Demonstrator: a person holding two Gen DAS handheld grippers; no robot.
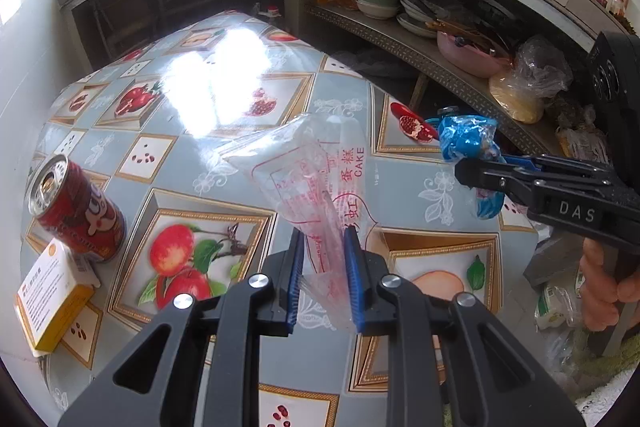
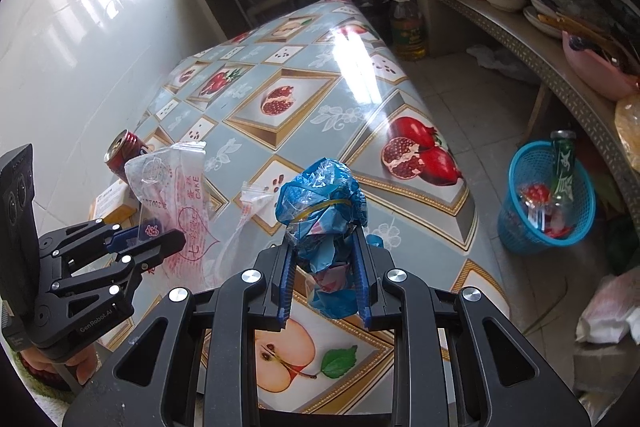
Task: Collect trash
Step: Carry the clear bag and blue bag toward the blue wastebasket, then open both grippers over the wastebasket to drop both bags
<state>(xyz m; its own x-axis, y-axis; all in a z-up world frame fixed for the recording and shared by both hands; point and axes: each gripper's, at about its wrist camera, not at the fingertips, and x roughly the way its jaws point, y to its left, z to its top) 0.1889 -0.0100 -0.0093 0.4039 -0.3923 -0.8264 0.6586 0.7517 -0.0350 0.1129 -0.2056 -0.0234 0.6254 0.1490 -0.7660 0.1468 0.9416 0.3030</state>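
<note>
Clamped between the blue pads of my left gripper (image 1: 325,259) is a clear plastic bag (image 1: 316,183) with red print and the word CAKE on it; it stands up from the jaws over the table (image 1: 400,187), which wears a blue-grey cloth with fruit pictures. My right gripper (image 2: 324,269) is closed on a crumpled blue plastic wrapper (image 2: 320,203) that bulges above the fingertips, with a yellow band around it. Each tool shows in the other's camera: the right one comes in from the right of the left view, the left one from the left of the right view, both held over the near part of the table, a hand (image 1: 600,291) wrapped round the right grip.

Further out, at the left edge of the table, a red drink can (image 1: 76,207) stands open-topped, with a yellow and white box (image 1: 52,303) just beside it on the near side. On the floor to the right of the table sits a blue mesh basket (image 2: 532,227) holding a green glass bottle (image 2: 562,171) and some red scraps. Beyond it runs a shelf (image 2: 520,39) stacked with bowls and plates.
</note>
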